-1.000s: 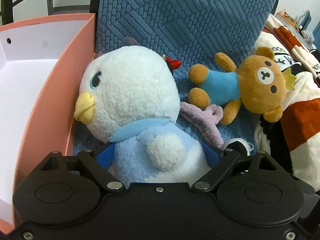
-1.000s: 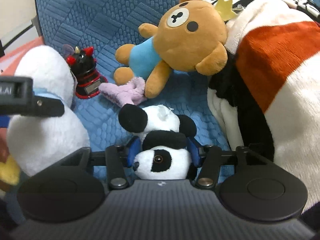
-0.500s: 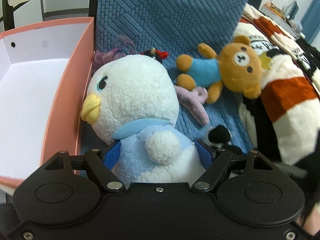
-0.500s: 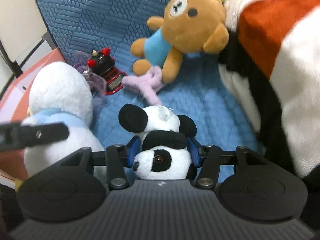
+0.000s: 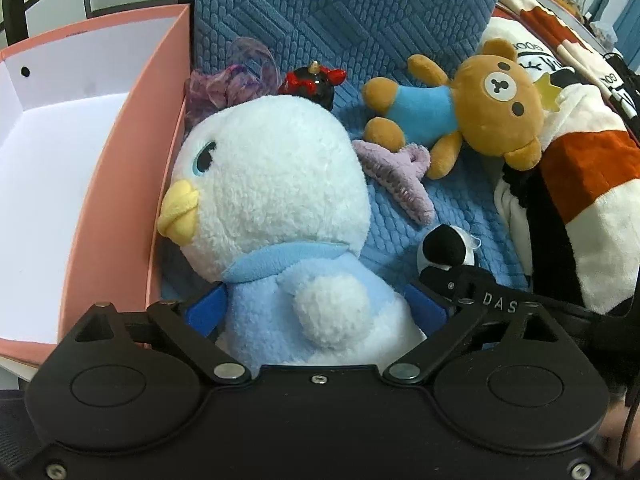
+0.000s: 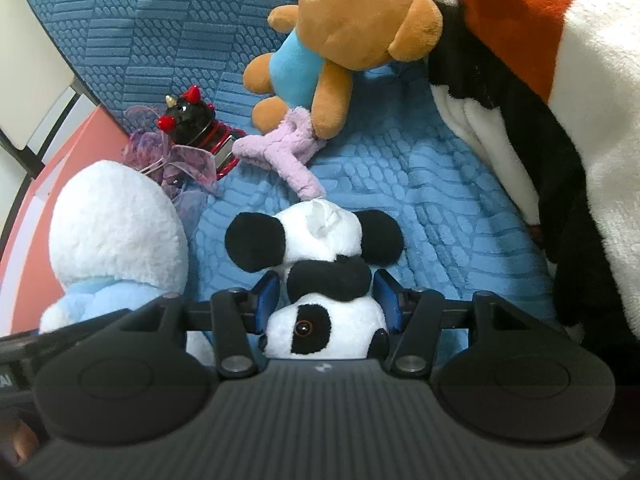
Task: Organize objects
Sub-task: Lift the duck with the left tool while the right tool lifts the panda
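A white and light-blue penguin plush [image 5: 272, 184] stands on the blue cushion beside the pink box [image 5: 120, 184]. My left gripper [image 5: 316, 304] has its blue pads on either side of the penguin's body; its jaws are opening and no longer squeeze it. In the right wrist view the penguin [image 6: 116, 220] sits at the left. My right gripper [image 6: 326, 300] is shut on a small panda plush [image 6: 316, 232], with its pads pressed into the panda's neck. The panda [image 5: 444, 244] also shows at the right of the left wrist view.
A brown bear plush in a blue shirt [image 5: 492, 100] lies at the back right, touching a purple hair claw [image 5: 396, 176]. A black and red horned figure [image 5: 312, 84] and a purple scrunchie [image 5: 228, 84] sit behind the penguin. A striped fleece blanket [image 5: 592, 168] borders the right.
The left gripper's pads have spread wider around the penguin. The right gripper with the panda has come into the left view's right side. The right view has rolled, still holding the panda.
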`<control>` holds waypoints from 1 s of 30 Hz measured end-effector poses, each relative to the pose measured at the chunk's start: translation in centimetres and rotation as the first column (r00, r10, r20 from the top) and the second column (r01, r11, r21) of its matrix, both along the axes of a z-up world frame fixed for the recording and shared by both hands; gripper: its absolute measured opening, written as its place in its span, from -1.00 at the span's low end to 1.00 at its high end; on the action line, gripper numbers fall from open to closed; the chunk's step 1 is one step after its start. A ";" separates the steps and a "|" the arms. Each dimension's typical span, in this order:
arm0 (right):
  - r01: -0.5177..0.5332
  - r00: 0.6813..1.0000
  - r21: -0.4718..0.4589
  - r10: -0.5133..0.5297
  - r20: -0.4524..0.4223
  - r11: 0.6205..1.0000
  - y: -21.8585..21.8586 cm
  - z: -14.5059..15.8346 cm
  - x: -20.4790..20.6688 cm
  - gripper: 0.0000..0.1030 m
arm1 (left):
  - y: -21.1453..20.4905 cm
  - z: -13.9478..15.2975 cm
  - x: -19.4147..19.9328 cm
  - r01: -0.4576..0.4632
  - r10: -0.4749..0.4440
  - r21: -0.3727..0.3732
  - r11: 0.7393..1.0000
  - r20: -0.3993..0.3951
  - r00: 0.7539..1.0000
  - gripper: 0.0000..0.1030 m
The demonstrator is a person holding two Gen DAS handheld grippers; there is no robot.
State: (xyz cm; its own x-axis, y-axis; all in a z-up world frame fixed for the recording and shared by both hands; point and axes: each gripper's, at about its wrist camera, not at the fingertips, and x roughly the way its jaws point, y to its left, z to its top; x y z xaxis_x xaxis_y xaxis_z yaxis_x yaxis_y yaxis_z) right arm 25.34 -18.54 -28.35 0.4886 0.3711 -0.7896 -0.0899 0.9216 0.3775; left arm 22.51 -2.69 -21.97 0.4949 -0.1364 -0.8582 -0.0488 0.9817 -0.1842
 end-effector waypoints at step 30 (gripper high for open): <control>0.039 0.999 0.041 -0.038 -0.027 0.998 -0.8 1.3 -2.8 0.10 | 1.4 0.2 -1.4 -0.017 0.018 -0.033 0.999 0.026 0.999 0.62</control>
State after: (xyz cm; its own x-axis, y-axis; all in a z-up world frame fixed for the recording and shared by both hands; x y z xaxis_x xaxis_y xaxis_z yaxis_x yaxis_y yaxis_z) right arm 22.54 -19.39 -27.02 0.4829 0.3847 -0.7867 -0.0440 0.9079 0.4170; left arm 21.09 -1.30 -21.74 0.5200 -0.1554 -0.8399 -0.0606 0.9741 -0.2178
